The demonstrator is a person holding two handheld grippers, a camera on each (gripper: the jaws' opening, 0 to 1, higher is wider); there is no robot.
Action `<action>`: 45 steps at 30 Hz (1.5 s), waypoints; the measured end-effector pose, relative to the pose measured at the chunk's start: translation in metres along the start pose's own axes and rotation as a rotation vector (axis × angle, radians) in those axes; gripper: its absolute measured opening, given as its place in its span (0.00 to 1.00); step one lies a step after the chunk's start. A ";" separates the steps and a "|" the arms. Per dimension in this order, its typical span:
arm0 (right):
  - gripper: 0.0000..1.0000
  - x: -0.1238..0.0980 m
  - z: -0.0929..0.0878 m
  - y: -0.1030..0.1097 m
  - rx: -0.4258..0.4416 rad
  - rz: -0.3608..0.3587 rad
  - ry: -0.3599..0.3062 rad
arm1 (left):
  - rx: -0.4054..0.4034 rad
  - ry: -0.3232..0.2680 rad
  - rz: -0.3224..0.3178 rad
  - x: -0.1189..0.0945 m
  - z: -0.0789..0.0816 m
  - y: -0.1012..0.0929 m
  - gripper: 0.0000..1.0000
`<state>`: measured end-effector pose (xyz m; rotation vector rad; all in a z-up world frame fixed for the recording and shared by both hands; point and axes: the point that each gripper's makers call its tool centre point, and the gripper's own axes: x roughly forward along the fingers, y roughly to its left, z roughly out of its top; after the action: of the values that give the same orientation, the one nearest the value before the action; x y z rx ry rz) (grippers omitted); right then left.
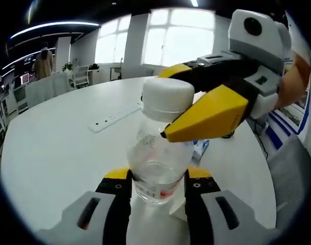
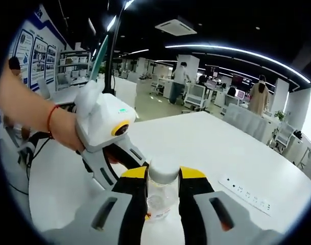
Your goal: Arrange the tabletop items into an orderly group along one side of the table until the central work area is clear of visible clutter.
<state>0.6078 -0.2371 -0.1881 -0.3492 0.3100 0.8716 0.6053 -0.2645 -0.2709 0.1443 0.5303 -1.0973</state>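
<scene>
Meanwhile, on a wide white counter [image 1: 53, 153] in an open-plan office: a white power strip [image 1: 114, 116] lying flat at far left of the left gripper view, well apart from the action. Just right of it, a clear plastic bottle [image 1: 158, 163] with a white cap [image 1: 167, 99], standing upright near the counter's middle, long axis vertical, cap pointing up, label low on the body. Pinched at its lower body by the left claw [image 1: 158, 184], both yellow-edged jaws pressed against its sides. Farther right, the right claw [image 1: 191, 102] reaching in from the side and closing across the neck just under the cap, one jaw in front, the other behind. A small blue-and-white item [image 1: 200, 149] half hidden behind the bottle, too obscured to name.

From the right gripper view, left to right: a hand [image 2: 58, 127] with a red wristband gripping the left claw's white housing, then the bottle [image 2: 160, 196] squeezed between the right claw [image 2: 162, 186] jaws at cap height, then the power strip [image 2: 244, 193] off toward the lower right.

Judged early in the tidying: no orderly group visible along any edge, bottle in the central area, strip and the small item yet to be gathered.
</scene>
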 end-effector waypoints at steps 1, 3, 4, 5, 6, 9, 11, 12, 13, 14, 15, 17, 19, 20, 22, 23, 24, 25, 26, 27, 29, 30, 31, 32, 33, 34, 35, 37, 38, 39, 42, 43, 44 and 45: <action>0.20 0.000 0.000 0.001 -0.002 -0.001 0.001 | 0.001 0.001 0.000 0.000 0.000 0.000 0.40; 0.20 -0.002 -0.001 0.000 -0.003 -0.009 0.005 | 0.003 0.003 0.001 0.000 0.000 -0.001 0.40; 0.20 -0.002 -0.001 0.000 0.002 -0.009 0.006 | 0.003 0.004 0.001 0.000 0.000 -0.001 0.40; 0.20 -0.002 -0.002 0.000 0.010 -0.009 0.005 | 0.006 0.006 0.002 0.000 0.000 -0.002 0.40; 0.21 -0.002 -0.002 -0.001 0.010 -0.012 0.006 | 0.008 0.006 0.002 0.000 0.000 -0.001 0.40; 0.21 -0.003 -0.003 -0.002 0.017 -0.015 0.007 | 0.007 0.006 0.004 0.001 0.001 -0.001 0.40; 0.21 -0.004 -0.004 -0.004 0.029 -0.016 0.010 | 0.008 0.004 0.005 0.001 0.002 -0.001 0.40; 0.21 -0.004 -0.004 -0.005 0.032 -0.018 0.011 | 0.007 0.003 0.005 0.001 0.003 -0.001 0.40; 0.21 -0.004 -0.004 -0.006 0.033 -0.019 0.010 | 0.007 0.003 0.006 0.001 0.003 -0.001 0.40; 0.21 -0.004 -0.005 -0.006 0.039 -0.017 0.009 | 0.006 0.002 0.006 0.001 0.004 -0.001 0.40; 0.21 -0.005 -0.005 -0.007 0.042 -0.019 0.009 | 0.006 0.002 0.006 0.002 0.004 -0.001 0.41; 0.21 -0.005 -0.005 -0.007 0.052 -0.018 0.008 | 0.005 0.003 0.009 0.002 0.004 0.000 0.41; 0.21 -0.005 -0.005 -0.008 0.050 -0.018 0.009 | 0.004 0.002 0.011 0.002 0.005 0.000 0.42; 0.21 -0.005 -0.005 -0.007 0.050 -0.015 0.009 | 0.003 0.002 0.011 0.002 0.005 0.000 0.42; 0.21 -0.005 -0.005 -0.007 0.045 -0.016 0.010 | 0.003 0.001 0.012 0.002 0.005 0.000 0.42; 0.21 -0.004 -0.005 -0.007 0.049 -0.015 0.009 | -0.002 0.000 0.012 0.002 0.005 0.000 0.42; 0.21 -0.004 -0.005 -0.007 0.050 -0.016 0.009 | -0.002 -0.001 0.013 0.002 0.005 0.001 0.43; 0.21 -0.004 -0.005 -0.008 0.052 -0.017 0.010 | -0.001 -0.003 0.015 0.002 0.006 0.001 0.43; 0.21 -0.004 -0.005 -0.008 0.054 -0.015 0.010 | -0.005 -0.009 0.015 0.002 0.007 0.001 0.44; 0.21 -0.004 -0.006 -0.008 0.056 -0.014 0.013 | -0.008 -0.010 0.014 0.001 0.008 0.001 0.44; 0.22 -0.004 -0.006 -0.008 0.057 -0.014 0.016 | -0.005 -0.008 0.013 0.001 0.008 0.000 0.44; 0.23 -0.004 -0.007 -0.008 0.059 -0.014 0.016 | -0.006 -0.008 0.013 0.001 0.007 0.000 0.45; 0.25 -0.004 -0.007 -0.008 0.062 -0.016 0.016 | -0.006 -0.007 0.014 0.001 0.007 0.001 0.45; 0.26 -0.004 -0.007 -0.008 0.065 -0.017 0.019 | -0.007 -0.007 0.014 0.001 0.007 0.001 0.46; 0.26 -0.004 -0.007 -0.008 0.067 -0.016 0.019 | -0.007 -0.007 0.016 0.000 0.007 0.001 0.46; 0.26 -0.004 -0.007 -0.008 0.069 -0.016 0.018 | -0.008 -0.008 0.016 0.000 0.007 0.001 0.46; 0.27 -0.004 -0.007 -0.008 0.070 -0.016 0.018 | -0.007 -0.008 0.016 0.000 0.007 0.001 0.46; 0.28 -0.004 -0.007 -0.008 0.069 -0.012 0.021 | -0.008 -0.008 0.017 -0.001 0.007 0.001 0.46; 0.28 -0.004 -0.007 -0.008 0.068 -0.010 0.021 | -0.008 -0.008 0.018 -0.001 0.007 0.000 0.47; 0.29 -0.004 -0.007 -0.008 0.066 -0.009 0.024 | -0.007 -0.008 0.018 -0.002 0.008 0.000 0.47; 0.30 -0.004 -0.007 -0.008 0.069 -0.009 0.022 | -0.011 -0.013 0.020 -0.002 0.008 0.000 0.48; 0.31 -0.004 -0.007 -0.009 0.071 -0.008 0.024 | -0.012 -0.015 0.020 -0.002 0.009 0.001 0.48; 0.31 -0.004 -0.006 -0.009 0.072 -0.006 0.019 | -0.013 -0.016 0.022 -0.003 0.009 0.000 0.48; 0.31 -0.005 -0.006 -0.009 0.072 -0.005 0.020 | -0.015 -0.017 0.022 -0.003 0.009 0.000 0.49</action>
<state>0.6112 -0.2477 -0.1899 -0.2915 0.3578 0.8498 0.6078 -0.2657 -0.2615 0.1269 0.5208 -1.0723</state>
